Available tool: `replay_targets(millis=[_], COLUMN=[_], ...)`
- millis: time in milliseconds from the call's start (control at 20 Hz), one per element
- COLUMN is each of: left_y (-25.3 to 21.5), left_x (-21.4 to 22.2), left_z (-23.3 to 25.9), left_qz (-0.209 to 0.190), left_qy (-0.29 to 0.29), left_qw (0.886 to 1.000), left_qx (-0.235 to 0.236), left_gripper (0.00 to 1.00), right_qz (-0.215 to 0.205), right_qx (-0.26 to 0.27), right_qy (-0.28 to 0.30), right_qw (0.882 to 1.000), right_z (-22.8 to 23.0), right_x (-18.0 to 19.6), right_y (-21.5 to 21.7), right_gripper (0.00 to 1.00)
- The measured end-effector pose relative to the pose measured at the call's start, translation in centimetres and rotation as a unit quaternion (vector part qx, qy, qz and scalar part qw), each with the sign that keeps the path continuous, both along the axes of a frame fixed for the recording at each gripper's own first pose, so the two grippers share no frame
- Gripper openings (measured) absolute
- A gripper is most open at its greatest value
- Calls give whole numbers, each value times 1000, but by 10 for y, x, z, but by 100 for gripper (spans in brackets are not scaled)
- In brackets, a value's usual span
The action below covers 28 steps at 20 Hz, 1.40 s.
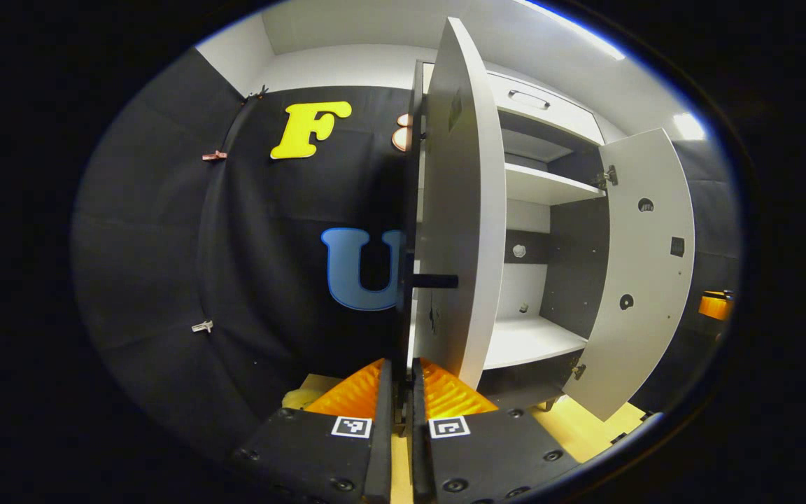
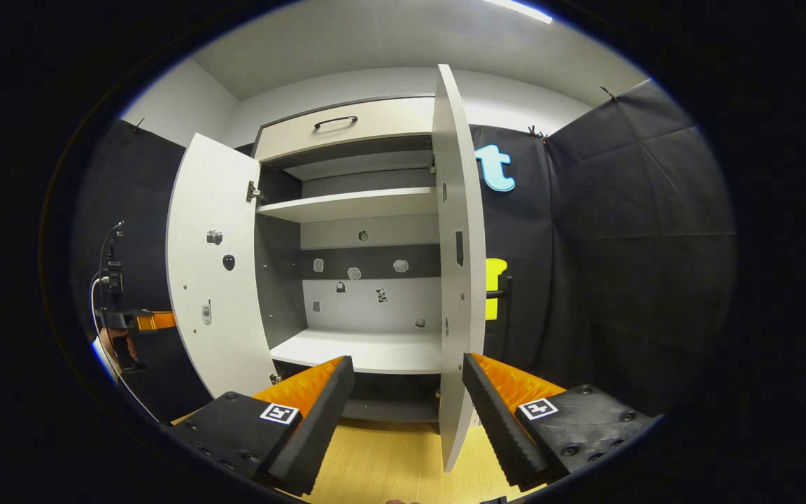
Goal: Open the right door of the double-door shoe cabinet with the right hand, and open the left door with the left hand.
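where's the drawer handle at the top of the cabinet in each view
Left gripper view: the drawer handle sits upper right of centre, just right of the edge-on left door.
Right gripper view: it sits upper centre-left, above the top shelf.
Shared landmark: the top shelf below it.
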<state>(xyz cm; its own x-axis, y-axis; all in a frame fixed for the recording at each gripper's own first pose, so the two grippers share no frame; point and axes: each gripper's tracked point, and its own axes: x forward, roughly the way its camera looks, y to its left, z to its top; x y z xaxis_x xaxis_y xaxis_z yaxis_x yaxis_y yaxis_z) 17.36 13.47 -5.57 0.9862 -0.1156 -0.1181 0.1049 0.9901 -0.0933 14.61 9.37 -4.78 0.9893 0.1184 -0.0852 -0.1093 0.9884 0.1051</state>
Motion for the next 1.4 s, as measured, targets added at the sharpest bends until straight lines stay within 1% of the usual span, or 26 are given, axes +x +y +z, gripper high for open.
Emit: replay_targets(millis=[100,150,200,300,350,400,450,550,600,650,750,850,1100,1300,1350,1400], left_y=[2,2,4,-2,-5,-8,-13,-26,-33,-40,-62,-88,-135,-159,-165,-171], left_x=[-11,-16,-24,-38,-45,-52,-59,-73,-80,-86,-96,-104,-114,-115,-116,-115], left_z=[3,5,7,14,16,21,23,26,28,32,36,37,45,49,47,47], left_qz=[15,22,32,39,41,43,42,35,31,27,12,-5,-15,-6,-7,-9], left_qy=[-1,-3,-4,-11,-16,-20,-22,-23,-25,-29,-38,-39,-51,-57,-56,-55], left_qw=[1000,1000,999,999,999,999,999,999,999,999,999,999,998,998,998,998], left_qx=[3,4,4,0,-1,0,4,15,21,23,15,9,17,20,21,21], left_gripper=[19,25,28,36,42,47,60,73,83,84,94,95,95,95,93,95], right_qz=[-5,-7,-9,-8,-7,-6,-5,-3,-1,-1,-1,-1,2,-7,-10,-12], right_qx=[1,1,2,3,2,1,1,1,1,1,2,4,4,7,5,4], right_qy=[-1,-2,-4,-6,-7,-8,-9,-8,-8,-8,-9,-11,-13,-19,-21,-22], right_qw=[1000,1000,1000,1000,1000,1000,1000,1000,1000,1000,1000,1000,1000,1000,1000,1000], right_z=[0,1,1,4,4,4,5,4,3,3,5,6,7,10,11,11], right_x=[1,2,1,1,0,0,-1,-2,-3,-3,-5,-6,-8,-10,-10,-11], right_y=[-3,-4,-4,-5,-4,-3,-2,-2,0,1,1,2,1,-5,-7,-8], right_gripper=[98,98,98,98,98,98,98,98,98,98,98,98,98,98,98,98])
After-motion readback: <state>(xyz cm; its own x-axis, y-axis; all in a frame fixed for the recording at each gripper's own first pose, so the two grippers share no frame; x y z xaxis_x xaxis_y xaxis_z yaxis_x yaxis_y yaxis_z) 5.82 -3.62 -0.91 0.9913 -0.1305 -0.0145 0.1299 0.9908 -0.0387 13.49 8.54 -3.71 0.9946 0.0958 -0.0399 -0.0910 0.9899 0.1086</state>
